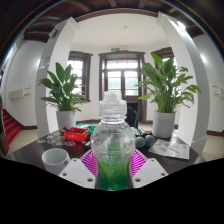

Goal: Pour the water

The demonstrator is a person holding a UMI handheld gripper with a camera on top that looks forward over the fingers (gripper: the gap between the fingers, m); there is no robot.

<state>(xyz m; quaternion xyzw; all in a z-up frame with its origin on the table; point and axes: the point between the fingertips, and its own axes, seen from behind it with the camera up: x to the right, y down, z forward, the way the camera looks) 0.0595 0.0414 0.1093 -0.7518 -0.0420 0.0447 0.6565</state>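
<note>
A clear plastic bottle [113,145] with a white cap and green liquid at its bottom stands upright between my fingers. My gripper [113,166] is shut on the bottle, with the magenta pads [89,161] pressing its lower body on both sides. A white cup [55,158] sits on the dark table [30,152] just left of the fingers, its opening facing up.
Two large potted plants stand beyond the table, one at the left [66,95] and one at the right [166,92]. Red items [78,132] and dark objects [148,141] lie on the table behind the bottle. A door [122,75] is at the back.
</note>
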